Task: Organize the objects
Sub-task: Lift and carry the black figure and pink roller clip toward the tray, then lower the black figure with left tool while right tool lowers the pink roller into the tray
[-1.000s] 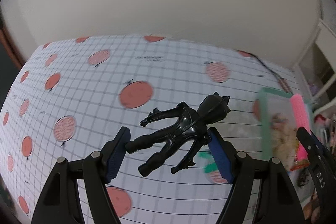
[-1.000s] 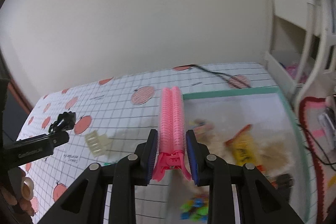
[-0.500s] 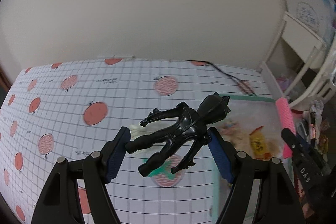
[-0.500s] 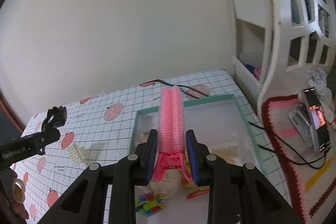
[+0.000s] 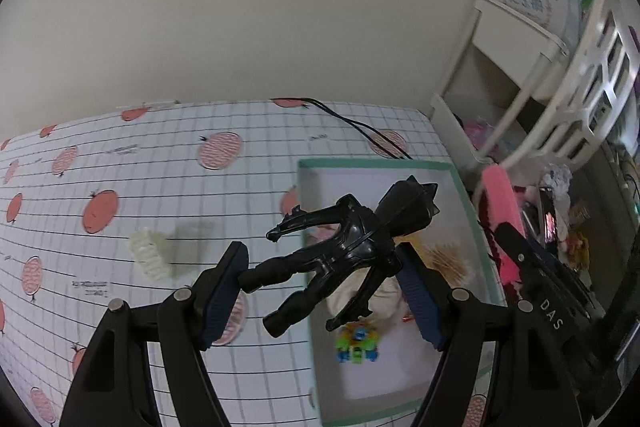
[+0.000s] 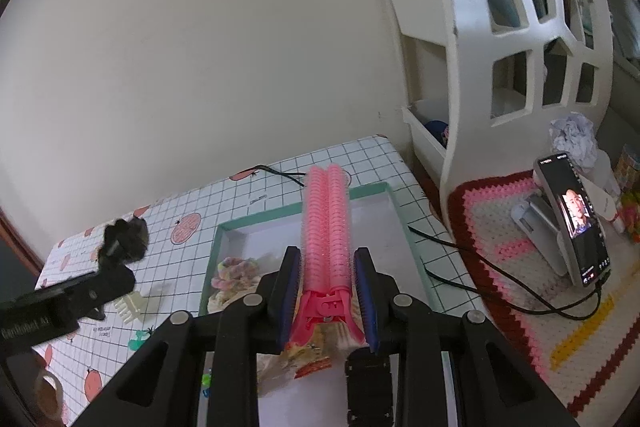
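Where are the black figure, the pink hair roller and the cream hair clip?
black figure (image 5: 352, 247), left wrist view, torso.
pink hair roller (image 6: 326, 223), right wrist view, middle of the barrels.
cream hair clip (image 5: 150, 254), left wrist view, toothed body.

Left tongs (image 5: 320, 287) hung above the near left rim of the tray (image 5: 376, 163), blue pads clamped on a black figure (image 5: 344, 251). Right tongs (image 6: 328, 291) hovered over the tray's near middle, closed tight on a pink hair clip (image 6: 326, 223), pointing toward its far rim. Both raised clear of the tray.
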Action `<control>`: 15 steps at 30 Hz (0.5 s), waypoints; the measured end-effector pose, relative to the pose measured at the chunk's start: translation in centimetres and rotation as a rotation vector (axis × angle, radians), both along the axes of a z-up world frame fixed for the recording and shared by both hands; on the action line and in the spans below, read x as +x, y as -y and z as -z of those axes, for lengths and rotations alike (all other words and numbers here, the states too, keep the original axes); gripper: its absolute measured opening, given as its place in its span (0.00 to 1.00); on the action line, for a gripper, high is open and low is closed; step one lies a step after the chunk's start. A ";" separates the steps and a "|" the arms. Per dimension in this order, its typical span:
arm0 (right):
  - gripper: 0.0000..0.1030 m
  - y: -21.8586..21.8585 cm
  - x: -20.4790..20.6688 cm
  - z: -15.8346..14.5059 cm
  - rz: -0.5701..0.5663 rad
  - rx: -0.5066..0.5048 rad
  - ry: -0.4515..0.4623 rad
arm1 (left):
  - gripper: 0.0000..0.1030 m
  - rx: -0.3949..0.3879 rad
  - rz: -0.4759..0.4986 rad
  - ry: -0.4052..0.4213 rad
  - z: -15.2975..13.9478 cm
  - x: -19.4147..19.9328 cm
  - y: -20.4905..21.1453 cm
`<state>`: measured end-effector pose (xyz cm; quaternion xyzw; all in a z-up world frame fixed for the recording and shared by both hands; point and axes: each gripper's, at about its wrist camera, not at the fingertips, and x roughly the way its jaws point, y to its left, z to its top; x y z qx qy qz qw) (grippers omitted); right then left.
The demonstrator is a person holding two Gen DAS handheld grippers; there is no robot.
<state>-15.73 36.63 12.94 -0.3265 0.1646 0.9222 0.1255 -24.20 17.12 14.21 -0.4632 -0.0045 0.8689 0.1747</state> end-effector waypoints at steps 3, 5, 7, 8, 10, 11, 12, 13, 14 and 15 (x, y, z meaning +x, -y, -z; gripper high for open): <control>0.28 -0.3 0.0 0.6 0.002 -0.008 0.011 | 0.74 0.005 0.009 0.000 0.6 0.0 -0.7; 0.28 -0.4 -0.2 1.0 0.006 -0.019 0.017 | 0.74 0.009 0.005 0.004 1.1 -0.3 -0.9; 0.28 -0.6 -0.4 1.5 0.007 -0.032 0.023 | 0.74 0.019 0.001 0.010 1.5 -0.6 -1.2; 0.28 -0.6 -0.4 1.7 0.006 -0.035 0.027 | 0.74 0.025 0.002 0.012 1.8 -0.8 -1.4; 0.28 -0.6 -0.6 2.3 0.004 -0.041 0.038 | 0.74 0.033 0.001 0.013 2.4 -1.2 -1.8; 0.28 -0.7 -0.8 2.6 0.004 -0.045 0.045 | 0.74 0.036 0.004 0.013 2.7 -1.4 -2.1; 0.28 -0.7 -0.9 2.9 0.004 -0.050 0.051 | 0.74 0.037 0.003 0.016 3.0 -1.6 -2.3; 0.28 -0.8 -1.0 3.2 0.006 -0.054 0.057 | 0.74 0.040 -0.001 0.019 3.3 -1.8 -2.5; 0.28 -0.9 -1.0 3.4 0.007 -0.057 0.061 | 0.74 0.046 -0.004 0.022 3.6 -2.0 -2.6; 0.28 -1.0 -1.1 3.7 0.008 -0.061 0.065 | 0.74 0.051 -0.005 0.026 3.8 -2.1 -2.6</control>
